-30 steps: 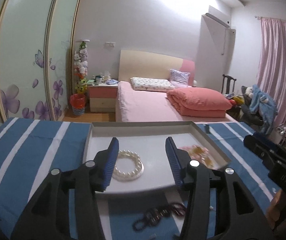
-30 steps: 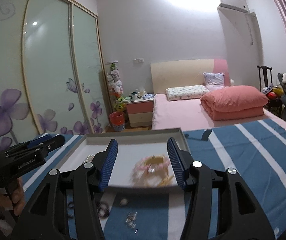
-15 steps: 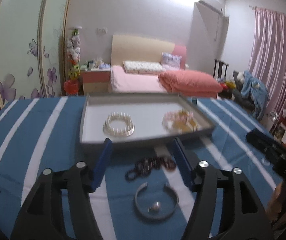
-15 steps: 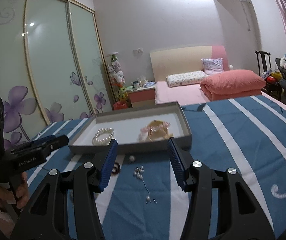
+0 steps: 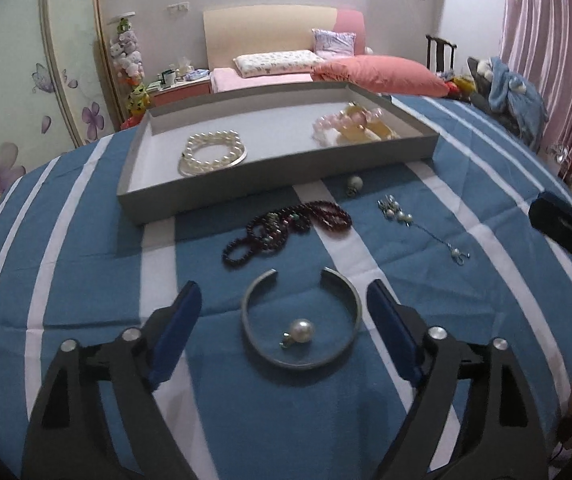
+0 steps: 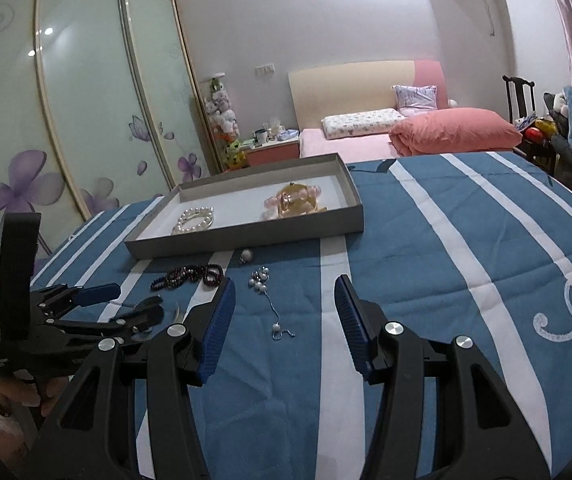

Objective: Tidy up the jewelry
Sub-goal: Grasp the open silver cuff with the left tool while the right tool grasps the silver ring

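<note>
My left hand-held gripper (image 5: 281, 332) hangs low over the striped blue cloth (image 5: 85, 280), and its jaws have just been opening. They now stand wide, one on each side of the open silver bangle (image 5: 301, 322); the pads are clear of the metal. A pearl pendant (image 5: 301, 332) lies inside the bangle's ring.

Just beyond lies a heap of dark red beads (image 5: 286, 228). To its right is a pearl-cluster chain (image 5: 414, 224), and a single round bead (image 5: 354, 185) sits close against the near wall of the grey tray (image 5: 277, 188). Inside the tray, a white pearl bracelet (image 5: 211, 152) rests at the left and a pink and amber bracelet pile (image 5: 356, 125) at the far right.

My right hand-held gripper (image 6: 283, 318) is half open with nothing between its jaws, above the cloth near the end of the chain (image 6: 267, 300). In its view my left gripper's body sits at the left; a line of pale print on it is too small to read. I can read no other writing.
</note>
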The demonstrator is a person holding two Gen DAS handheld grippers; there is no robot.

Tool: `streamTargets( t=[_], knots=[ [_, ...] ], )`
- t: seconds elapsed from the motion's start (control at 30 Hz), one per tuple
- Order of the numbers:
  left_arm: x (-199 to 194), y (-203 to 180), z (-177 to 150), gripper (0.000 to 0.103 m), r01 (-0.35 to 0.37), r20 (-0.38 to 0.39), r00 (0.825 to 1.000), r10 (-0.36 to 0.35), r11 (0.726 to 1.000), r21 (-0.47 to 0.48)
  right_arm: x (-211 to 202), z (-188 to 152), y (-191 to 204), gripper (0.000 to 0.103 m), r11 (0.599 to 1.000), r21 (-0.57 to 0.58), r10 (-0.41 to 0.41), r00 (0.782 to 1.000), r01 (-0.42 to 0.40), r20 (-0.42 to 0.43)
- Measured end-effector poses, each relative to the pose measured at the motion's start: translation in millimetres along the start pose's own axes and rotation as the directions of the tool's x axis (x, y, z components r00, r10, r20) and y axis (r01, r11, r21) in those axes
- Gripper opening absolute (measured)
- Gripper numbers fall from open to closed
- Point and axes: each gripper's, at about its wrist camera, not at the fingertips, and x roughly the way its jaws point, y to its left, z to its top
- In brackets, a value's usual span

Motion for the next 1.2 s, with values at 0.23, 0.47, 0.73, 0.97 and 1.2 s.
streamTargets(
  t=[0.23,0.47,0.73,0.97,1.2],
  knots=[
    [18,-10,2,0.084,-0.047,-0.088,0.995,0.05,0.998,0.037,-1,-2,3,0.053,1.0,-0.007,0.008,1.0,-0.008,-0.009],
    [13,1,3,0.065,0.011,-0.072,0.997,-0.013,1.0,-0.023,2,-1,4,0.053,1.0,-0.009,0.017,0.999,-0.018,-0.031],
    [-17,56,7,0.065,0.001,0.044,0.999,0.008,0.981,-0.194,8,-13,29,0.053,0.986,-0.075,0.135,0.98,-0.147,-0.145],
    [-27,107,-7,0.065,-0.092,0.016,0.995,0.1,0.954,-0.286,15,-39,64,0.039,0.951,-0.182,0.19,0.937,-0.25,-0.294],
    [-28,120,-15,0.065,-0.11,0.002,0.993,0.116,0.948,-0.299,25,-52,88,0.03,0.933,-0.273,0.131,0.926,-0.236,-0.353]
  ],
)
